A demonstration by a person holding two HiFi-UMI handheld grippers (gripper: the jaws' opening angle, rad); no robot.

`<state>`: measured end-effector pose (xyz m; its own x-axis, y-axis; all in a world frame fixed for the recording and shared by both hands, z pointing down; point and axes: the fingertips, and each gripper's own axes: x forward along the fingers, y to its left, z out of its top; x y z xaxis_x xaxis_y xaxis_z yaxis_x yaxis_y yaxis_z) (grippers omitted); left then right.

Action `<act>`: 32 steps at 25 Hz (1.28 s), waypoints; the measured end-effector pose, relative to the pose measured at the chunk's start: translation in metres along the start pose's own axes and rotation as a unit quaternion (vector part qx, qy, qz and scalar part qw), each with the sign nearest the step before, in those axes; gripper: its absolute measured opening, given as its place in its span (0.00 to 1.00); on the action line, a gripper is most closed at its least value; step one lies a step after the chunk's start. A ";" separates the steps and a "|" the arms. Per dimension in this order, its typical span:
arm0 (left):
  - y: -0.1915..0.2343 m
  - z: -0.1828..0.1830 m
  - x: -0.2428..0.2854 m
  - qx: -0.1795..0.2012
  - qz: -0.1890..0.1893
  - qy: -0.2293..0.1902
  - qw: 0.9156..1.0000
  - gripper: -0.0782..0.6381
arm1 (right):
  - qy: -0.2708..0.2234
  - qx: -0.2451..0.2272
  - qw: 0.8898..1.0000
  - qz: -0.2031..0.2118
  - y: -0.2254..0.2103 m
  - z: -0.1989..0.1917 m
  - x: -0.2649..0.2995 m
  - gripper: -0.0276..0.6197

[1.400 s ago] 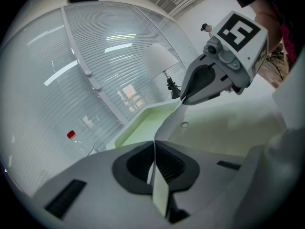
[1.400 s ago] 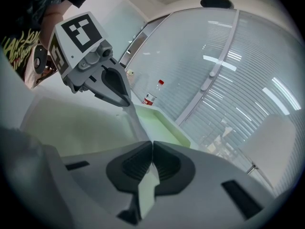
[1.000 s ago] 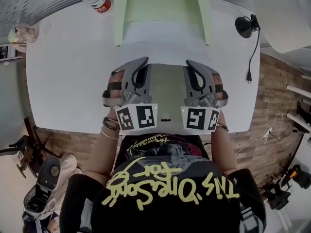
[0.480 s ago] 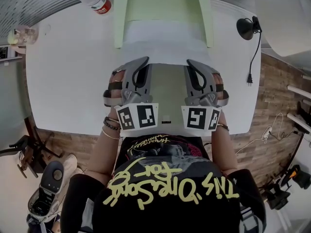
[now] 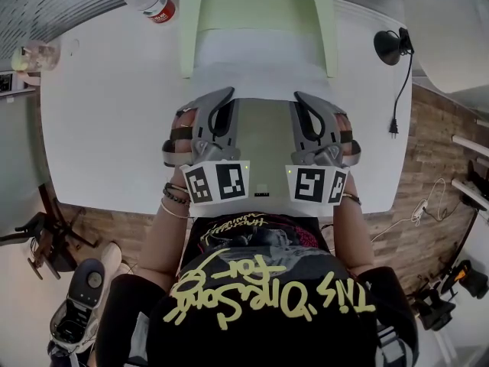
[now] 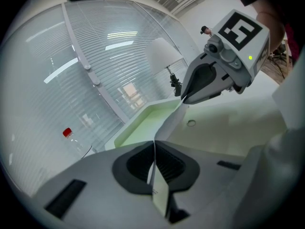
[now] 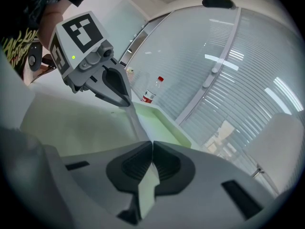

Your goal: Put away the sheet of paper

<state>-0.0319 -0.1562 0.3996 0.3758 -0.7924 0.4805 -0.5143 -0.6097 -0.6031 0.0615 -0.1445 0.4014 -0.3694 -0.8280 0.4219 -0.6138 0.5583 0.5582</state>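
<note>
Mid-placing: left tongs (image 5: 228, 95) and right tongs (image 5: 299, 98) each clamped on sheet of paper (image 5: 256, 71), far end reaching into green tray (image 5: 187, 29) on table (image 5: 107, 113); next, likely push forward, lower, then release both.

Pale sheet of paper (image 5: 262, 140), plain and uncreased, lifted off the white table (image 5: 107, 128) at its near part. Pinched edge-on in two places: left side in the closed jaws of the left gripper (image 5: 228, 96), right side in the closed jaws of the right gripper (image 5: 298, 98). Stretched between them with a slight bow. Far part laid over the near half of a light green tray (image 5: 187, 29) (white there, greyer nearer the person). Tray shallow, rectangular, open-topped, at the table's far edge, its far floor bare and green.
</note>
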 end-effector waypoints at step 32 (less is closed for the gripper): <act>0.009 0.001 0.010 0.000 0.007 0.006 1.000 0.12 | -0.002 0.000 1.000 0.003 -0.008 0.000 0.012 0.06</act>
<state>-0.0315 -0.1698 0.3986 0.3590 -0.8003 0.4803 -0.5187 -0.5989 -0.6102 0.0622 -0.1587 0.4023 -0.3765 -0.8243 0.4228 -0.6108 0.5640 0.5557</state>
